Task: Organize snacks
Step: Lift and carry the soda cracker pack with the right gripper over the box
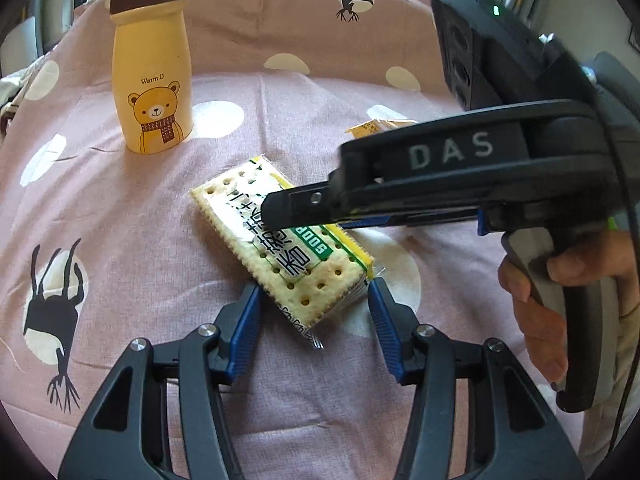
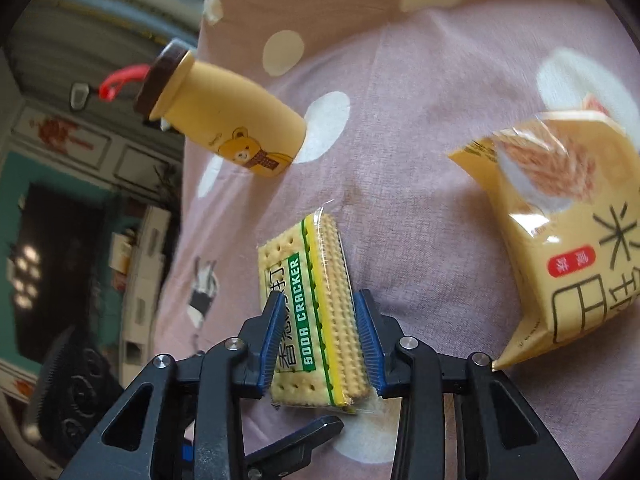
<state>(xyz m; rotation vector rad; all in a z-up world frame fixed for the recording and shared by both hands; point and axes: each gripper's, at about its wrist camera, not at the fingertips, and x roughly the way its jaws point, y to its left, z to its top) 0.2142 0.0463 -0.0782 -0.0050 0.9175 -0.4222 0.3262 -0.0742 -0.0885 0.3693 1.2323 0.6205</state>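
The soda cracker packet (image 2: 310, 312) was found on the spotted cloth (image 1: 120, 220), clamped by the right gripper (image 2: 316, 336); the left gripper (image 1: 316, 312) straddled it, contact uncertain. Yellow snack bag (image 2: 560, 240) and bear bottle (image 1: 152, 84) remained unsorted.

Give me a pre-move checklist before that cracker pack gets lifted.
1. Right gripper on the cracker pack: ok, both pads press its long sides.
2. Left gripper around the pack's near end: ok, it straddles it; contact cannot tell.
3. Pack flat on the cloth: not ok, it looks tilted.
4. Bear bottle clear of the pack: ok, upright and apart.
5. Yellow bag clear: ok, off to the side, not touching.
6. Wrapper intact: cannot tell.
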